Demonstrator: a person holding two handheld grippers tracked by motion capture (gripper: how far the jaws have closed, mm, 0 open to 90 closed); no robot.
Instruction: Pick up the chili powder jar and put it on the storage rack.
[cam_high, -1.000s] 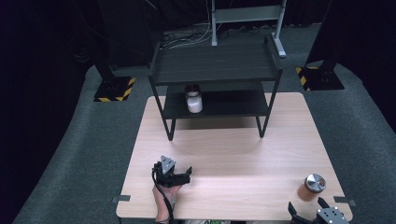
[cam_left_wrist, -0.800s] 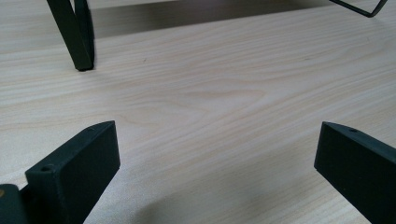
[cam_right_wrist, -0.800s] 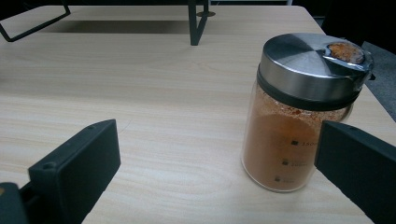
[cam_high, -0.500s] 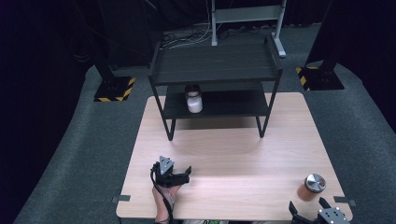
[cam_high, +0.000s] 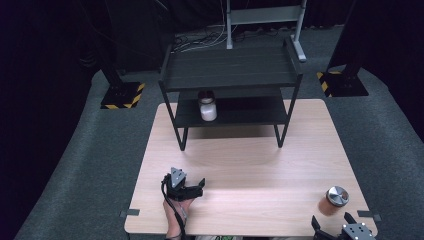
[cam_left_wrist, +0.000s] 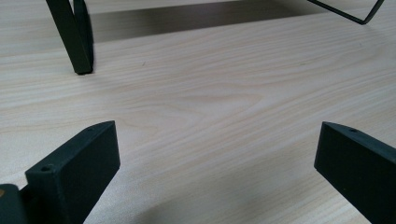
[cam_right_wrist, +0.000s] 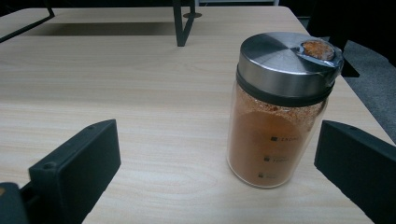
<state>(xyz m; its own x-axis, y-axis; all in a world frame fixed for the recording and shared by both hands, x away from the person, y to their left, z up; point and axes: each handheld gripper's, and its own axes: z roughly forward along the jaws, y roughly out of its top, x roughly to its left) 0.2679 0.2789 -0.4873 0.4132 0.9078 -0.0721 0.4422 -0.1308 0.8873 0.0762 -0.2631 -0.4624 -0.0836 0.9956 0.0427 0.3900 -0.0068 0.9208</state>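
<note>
A: So, what is on the left side?

B: The left gripper (cam_high: 186, 189) lies low over the counter (cam_high: 250, 165), near its front edge, with a hand (cam_high: 176, 212) holding it from below. In the left gripper view its jaws stand wide apart and there is only bare wood between them. Ahead of them I see one black leg of the shelf rack (cam_left_wrist: 74, 37).

A: And in the middle?

B: The shelf rack (cam_high: 232, 75) stands at the far part of the counter. On its lower shelf, toward the left, there is a small jar with white content (cam_high: 207, 107). It stands upright.

A: Then the right side?

B: A spice jar (cam_high: 334, 200) with orange powder and a metal lid stands upright near the front right corner of the counter. The right gripper (cam_high: 345, 231) is just in front of it, at the bottom edge of the high view. In the right gripper view the jaws are wide open and hold nothing. The spice jar (cam_right_wrist: 280, 112) is ahead of them, closer to the right jaw, but not touching it.
</note>
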